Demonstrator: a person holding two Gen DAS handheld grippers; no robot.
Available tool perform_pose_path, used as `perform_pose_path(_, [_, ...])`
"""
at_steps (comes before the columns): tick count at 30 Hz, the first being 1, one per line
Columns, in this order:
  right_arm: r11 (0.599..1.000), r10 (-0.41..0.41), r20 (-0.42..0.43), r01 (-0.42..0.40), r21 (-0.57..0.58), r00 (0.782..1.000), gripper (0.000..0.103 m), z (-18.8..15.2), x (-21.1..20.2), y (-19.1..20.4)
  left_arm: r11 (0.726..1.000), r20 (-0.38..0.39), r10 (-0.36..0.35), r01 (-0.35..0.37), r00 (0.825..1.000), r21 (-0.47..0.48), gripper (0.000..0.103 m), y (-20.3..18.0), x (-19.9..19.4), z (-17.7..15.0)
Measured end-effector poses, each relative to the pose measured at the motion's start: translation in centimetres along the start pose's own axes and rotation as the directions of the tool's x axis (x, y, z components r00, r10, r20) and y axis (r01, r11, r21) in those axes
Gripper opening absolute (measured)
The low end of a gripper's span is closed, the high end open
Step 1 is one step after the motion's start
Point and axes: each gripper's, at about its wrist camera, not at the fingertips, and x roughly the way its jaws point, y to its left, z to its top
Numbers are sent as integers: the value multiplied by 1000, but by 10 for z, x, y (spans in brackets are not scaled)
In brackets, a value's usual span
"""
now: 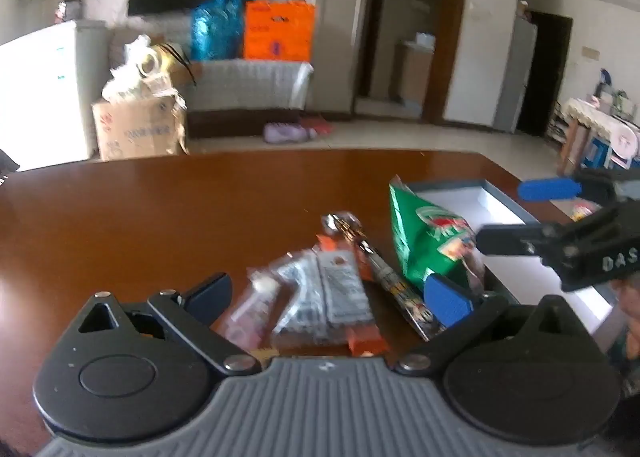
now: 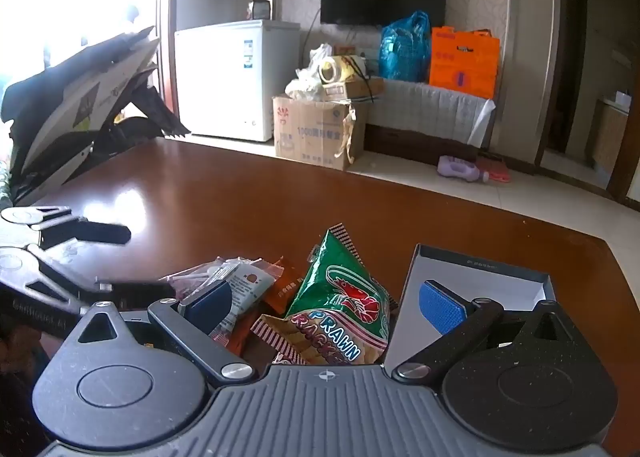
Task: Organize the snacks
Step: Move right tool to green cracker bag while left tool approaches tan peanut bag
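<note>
A green prawn cracker bag (image 2: pixel 344 305) stands among a pile of snack packets on the brown table (image 2: pixel 240 197), next to a shallow grey box with a white inside (image 2: pixel 480 269). My right gripper (image 2: pixel 324 305) is open, its fingers on either side of the green bag. My left gripper (image 1: pixel 328 301) is open over flat packets, one orange and white (image 1: pixel 344 293) and a clear one (image 1: pixel 256 305). The green bag (image 1: pixel 428 241) leans by the box (image 1: pixel 480 197) in the left wrist view. The right gripper (image 1: pixel 532 213) shows there too, open.
A long shiny packet (image 1: pixel 372 257) lies between the flat packets and the green bag. The left gripper (image 2: pixel 80 257) reaches in from the left of the right wrist view. Beyond the table are a cardboard box (image 2: pixel 316 133), a white freezer (image 2: pixel 236 77) and a scooter (image 2: pixel 80 97).
</note>
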Motion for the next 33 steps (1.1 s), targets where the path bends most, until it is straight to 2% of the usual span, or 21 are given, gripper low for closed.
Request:
perform_pose_path(6, [1000,-5,0,5,-12,1000,101,2,-4,2,997,-28,-29,31,999,76,103,-11,-3,-9])
perform_pose_path(7, [1000,-6,-1,6,-12,1000,101,3,-5,2,996,-37,-30,33,999,82,103,-11,-2,-11])
perform_pose_path(8, [1000,-5,-2,5,-8,1000,101,-1,10,0,996,-46,-32,36,998,86,103,-12,0,-12])
perform_pose_path(20, [1000,-21,2,21,15,1000,101,-1,11,-8,984,-73,-65,75,995,158,103,-23,4,-19])
perform_pose_path(27, [999,-40,-13,40,0,999,101,-3,13,-10,989,-106,-12,27,994,146,103,-26,11,-29])
perform_pose_path(33, [999,-43,-13,43,2,999,101,-4,13,-12,993,-157,-55,71,986,97,98,-33,24,-42])
